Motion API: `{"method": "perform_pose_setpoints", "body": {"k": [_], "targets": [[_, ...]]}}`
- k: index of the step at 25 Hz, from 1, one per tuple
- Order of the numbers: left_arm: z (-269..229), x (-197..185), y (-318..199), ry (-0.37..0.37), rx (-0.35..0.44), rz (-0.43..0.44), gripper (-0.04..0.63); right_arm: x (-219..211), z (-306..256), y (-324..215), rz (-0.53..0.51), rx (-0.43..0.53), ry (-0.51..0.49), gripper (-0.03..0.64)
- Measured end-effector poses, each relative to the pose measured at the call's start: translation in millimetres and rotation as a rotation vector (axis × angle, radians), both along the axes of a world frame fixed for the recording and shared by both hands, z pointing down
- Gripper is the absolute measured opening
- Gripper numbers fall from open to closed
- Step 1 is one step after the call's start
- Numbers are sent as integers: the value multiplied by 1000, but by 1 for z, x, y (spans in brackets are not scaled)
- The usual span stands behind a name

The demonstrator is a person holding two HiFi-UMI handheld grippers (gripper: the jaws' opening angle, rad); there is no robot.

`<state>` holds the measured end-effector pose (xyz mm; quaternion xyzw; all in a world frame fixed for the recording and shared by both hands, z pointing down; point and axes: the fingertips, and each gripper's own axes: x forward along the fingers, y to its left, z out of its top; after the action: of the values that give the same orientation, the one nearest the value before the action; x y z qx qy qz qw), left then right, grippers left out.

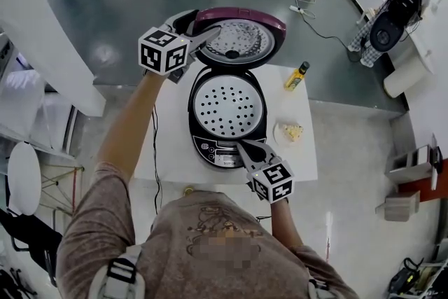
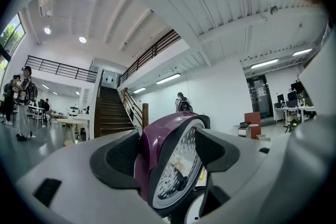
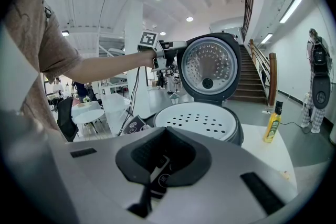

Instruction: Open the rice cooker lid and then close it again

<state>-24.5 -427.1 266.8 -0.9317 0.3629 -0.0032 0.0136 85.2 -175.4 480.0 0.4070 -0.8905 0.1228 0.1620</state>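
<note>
One rice cooker: left tool pinches its raised lid; right tool, pressed together, by its near control panel.

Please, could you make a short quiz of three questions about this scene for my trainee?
1. True or false: the cooker stands open.
2. What does the left gripper clamp? A. bottle B. lid C. plate
3. Fill in: the jaws of the right gripper are ____.
Key: 1 true; 2 B; 3 shut.
</note>
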Motion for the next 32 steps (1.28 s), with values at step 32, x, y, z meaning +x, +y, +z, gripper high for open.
{"method": "perform_pose_setpoints", "body": {"k": [32], "targets": [[15, -2, 88, 32, 11, 65, 336, -1, -2, 0, 1, -2, 0, 3]]}}
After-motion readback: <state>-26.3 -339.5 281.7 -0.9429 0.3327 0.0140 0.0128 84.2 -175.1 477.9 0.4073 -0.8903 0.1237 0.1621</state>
